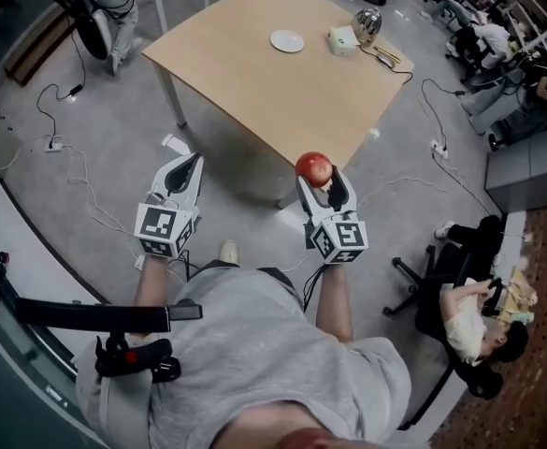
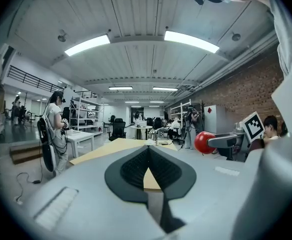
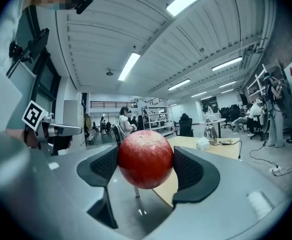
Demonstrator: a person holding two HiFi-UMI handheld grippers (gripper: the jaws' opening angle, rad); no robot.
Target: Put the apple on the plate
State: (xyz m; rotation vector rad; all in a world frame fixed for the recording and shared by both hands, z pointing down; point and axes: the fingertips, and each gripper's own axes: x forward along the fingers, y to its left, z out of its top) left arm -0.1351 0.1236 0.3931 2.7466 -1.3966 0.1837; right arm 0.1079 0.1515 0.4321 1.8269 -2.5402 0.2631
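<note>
Two tools are in frame. My right tool [image 1: 327,183] is clamped on the apple [image 1: 314,167], its pads [image 3: 106,165] bearing on opposite sides at about the widest girth. My left tool [image 1: 190,165] has its jaws together on nothing and hangs to the side. The apple is in the air by the near corner of the counter [image 1: 254,92], well apart from the plate [image 1: 287,41], which lies toward the far side. A white box [image 1: 342,40] and a shiny vessel [image 1: 367,26] stand to the plate's right, with a cable [image 1: 385,59] next to them.

The step in hand, as I judge it, is the carry. I should bring the apple level across the bare stretch of counter and come at the plate from its near side, away from the box. I should lower the apple until its underside rests on the middle of the plate, and only then part the jaws, slowly. The fruit is round and the plate looks shallow, so a drop or a sideways nudge could roll it off. I should withdraw straight upward, with the left tool well clear.
</note>
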